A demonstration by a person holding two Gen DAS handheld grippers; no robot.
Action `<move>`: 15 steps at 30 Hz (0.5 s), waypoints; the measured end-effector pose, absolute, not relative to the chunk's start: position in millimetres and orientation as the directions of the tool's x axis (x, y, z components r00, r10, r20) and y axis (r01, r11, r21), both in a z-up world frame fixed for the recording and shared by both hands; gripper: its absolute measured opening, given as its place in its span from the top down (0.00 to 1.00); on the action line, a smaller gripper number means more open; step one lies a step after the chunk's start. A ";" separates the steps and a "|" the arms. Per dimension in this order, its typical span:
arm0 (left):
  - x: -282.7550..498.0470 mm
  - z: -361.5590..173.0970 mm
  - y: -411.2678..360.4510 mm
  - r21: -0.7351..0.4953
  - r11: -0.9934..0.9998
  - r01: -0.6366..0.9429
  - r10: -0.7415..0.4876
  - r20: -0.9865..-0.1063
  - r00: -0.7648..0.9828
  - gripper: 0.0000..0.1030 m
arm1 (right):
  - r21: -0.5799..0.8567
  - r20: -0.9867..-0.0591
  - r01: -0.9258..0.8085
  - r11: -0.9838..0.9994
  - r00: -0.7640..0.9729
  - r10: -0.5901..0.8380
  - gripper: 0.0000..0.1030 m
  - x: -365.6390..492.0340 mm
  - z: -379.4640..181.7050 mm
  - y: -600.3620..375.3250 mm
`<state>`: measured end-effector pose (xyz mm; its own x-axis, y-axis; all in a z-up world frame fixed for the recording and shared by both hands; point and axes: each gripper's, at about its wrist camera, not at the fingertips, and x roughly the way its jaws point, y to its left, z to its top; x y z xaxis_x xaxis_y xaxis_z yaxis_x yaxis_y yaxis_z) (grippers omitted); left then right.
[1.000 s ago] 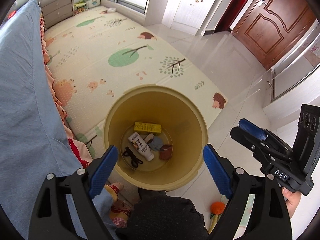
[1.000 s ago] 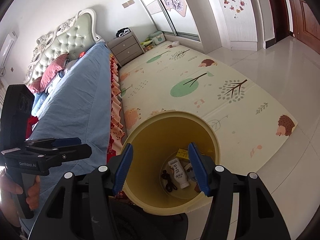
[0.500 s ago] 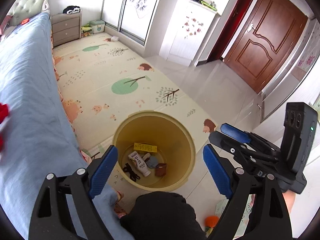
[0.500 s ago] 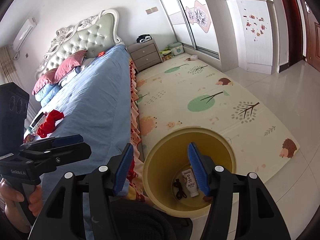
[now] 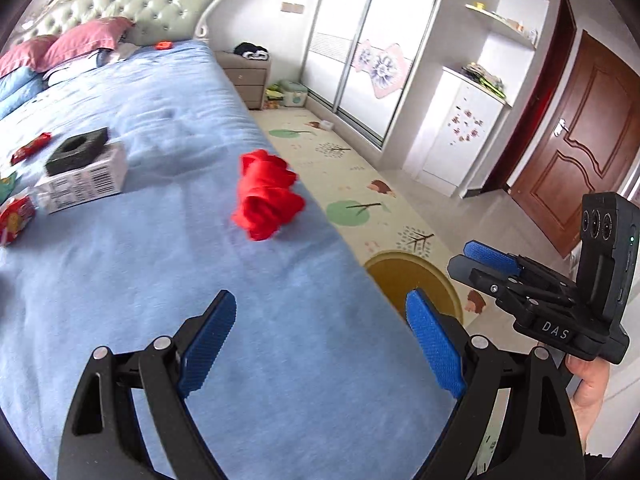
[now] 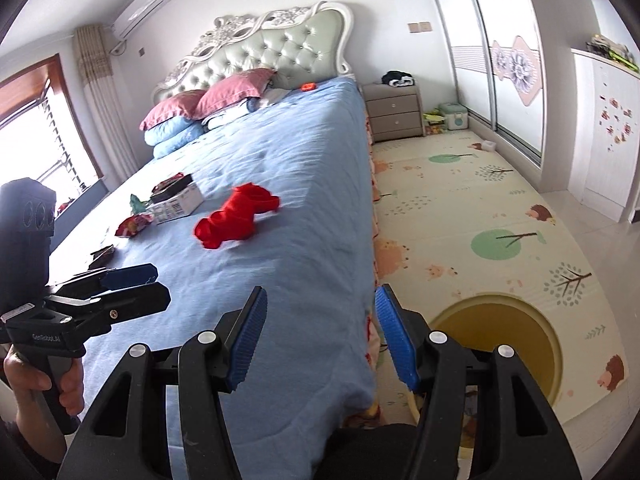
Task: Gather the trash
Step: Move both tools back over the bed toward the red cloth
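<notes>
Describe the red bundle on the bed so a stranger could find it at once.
Start at the blue bed and look along the side nearest the play mat. The red bundle lies there alone, crumpled and plain bright red, unlike the printed wrappers and white box farther in.

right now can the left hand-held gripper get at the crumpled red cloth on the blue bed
Probably yes. The left hand-held gripper is open and empty, and only bare blue bedsheet lies between it and the crumpled red cloth. It still needs to move forward.
</notes>
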<state>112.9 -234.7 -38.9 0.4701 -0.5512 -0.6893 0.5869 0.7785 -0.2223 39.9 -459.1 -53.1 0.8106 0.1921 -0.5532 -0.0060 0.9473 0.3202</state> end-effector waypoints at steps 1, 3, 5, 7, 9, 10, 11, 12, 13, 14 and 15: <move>114.6 -36.6 -220.8 -0.220 0.793 0.568 -0.541 -0.684 0.490 0.16 | 0.320 -0.549 -0.023 0.947 0.810 0.205 0.45 43.7 -51.0 -448.6; 116.7 -32.8 -195.0 -0.213 0.823 0.526 -0.515 -0.670 0.535 0.16 | 0.315 -0.545 -0.061 0.947 0.805 0.233 0.45 53.0 -44.9 -429.8; 120.4 -29.7 -169.1 -0.207 0.849 0.486 -0.489 -0.655 0.576 0.15 | 0.304 -0.543 -0.093 0.948 0.801 0.253 0.45 62.5 -38.9 -410.5; 125.4 -28.9 -142.7 -0.203 0.873 0.444 -0.460 -0.645 0.610 0.15 | 0.287 -0.547 -0.123 0.950 0.793 0.268 0.45 75.0 -33.0 -393.2; 129.7 -28.8 -123.5 -0.202 0.893 0.402 -0.431 -0.640 0.636 0.14 | 0.275 -0.554 -0.142 0.951 0.785 0.277 0.45 88.3 -29.0 -380.2; 133.4 -28.6 -112.2 -0.202 0.902 0.381 -0.417 -0.637 0.649 0.14 | 0.271 -0.555 -0.151 0.951 0.782 0.282 0.45 95.6 -26.6 -373.7; 136.3 -28.6 -102.0 -0.203 0.912 0.356 -0.400 -0.633 0.663 0.14 | 0.266 -0.558 -0.155 0.951 0.780 0.283 0.45 101.2 -25.4 -369.5; 139.9 -28.7 -92.1 -0.202 0.921 0.332 -0.382 -0.632 0.675 0.14 | 0.261 -0.562 -0.156 0.953 0.778 0.281 0.45 108.5 -24.4 -364.8; 141.2 -29.8 -81.6 -0.202 0.928 0.314 -0.368 -0.631 0.683 0.14 | 0.258 -0.568 -0.154 0.954 0.775 0.279 0.45 115.6 -24.6 -361.2; 142.6 -31.0 -72.0 -0.202 0.934 0.294 -0.354 -0.629 0.692 0.14 | 0.257 -0.575 -0.147 0.955 0.771 0.273 0.45 123.1 -24.8 -358.6; 145.8 -31.5 -62.7 -0.202 0.940 0.274 -0.339 -0.628 0.700 0.14 | 0.254 -0.586 -0.135 0.958 0.767 0.263 0.45 130.7 -26.2 -357.1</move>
<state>145.8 -62.7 -31.5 0.7005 -0.3386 -0.6282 0.2736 0.9404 -0.2019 130.7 -357.1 -26.2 0.7666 0.2631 -0.5857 -0.1345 0.9578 0.2541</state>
